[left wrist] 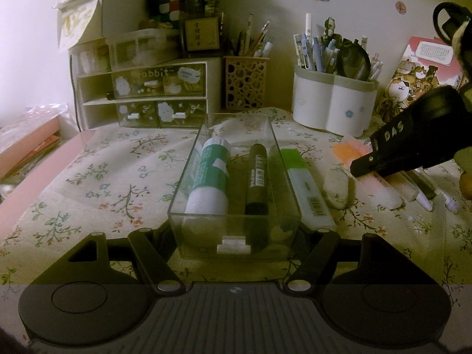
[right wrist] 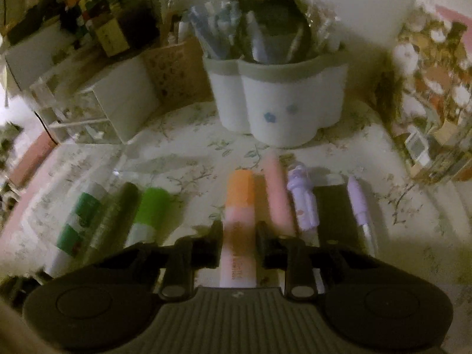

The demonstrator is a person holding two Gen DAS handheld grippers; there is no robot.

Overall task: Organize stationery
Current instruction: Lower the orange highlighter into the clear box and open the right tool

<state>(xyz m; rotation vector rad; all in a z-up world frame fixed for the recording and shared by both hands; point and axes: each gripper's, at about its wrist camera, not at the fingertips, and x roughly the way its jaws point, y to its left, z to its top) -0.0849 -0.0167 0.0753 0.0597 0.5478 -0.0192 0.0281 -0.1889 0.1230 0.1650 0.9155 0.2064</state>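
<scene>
My left gripper (left wrist: 236, 236) is shut on the near end of a clear plastic box (left wrist: 188, 162), one finger on each side wall. Inside the box lie a green-and-white glue stick (left wrist: 211, 177) and a dark marker (left wrist: 257, 177). A green-capped highlighter (left wrist: 303, 177) lies just outside its right wall, with a white eraser (left wrist: 336, 188) beside it. My right gripper (right wrist: 239, 242) is shut on an orange-capped pink highlighter (right wrist: 239, 200), which runs lengthwise between the fingers. This gripper (left wrist: 362, 168) points down at the cloth to the right of the box.
Right of the held highlighter lie a pink pen (right wrist: 277, 191), a purple figure pen (right wrist: 303, 200), a black item (right wrist: 336, 212) and a purple pen (right wrist: 358, 200). Behind stand a white pen holder (left wrist: 333, 103), a perforated pen cup (left wrist: 244, 85), a drawer organiser (left wrist: 159, 94) and a picture book (left wrist: 419, 67).
</scene>
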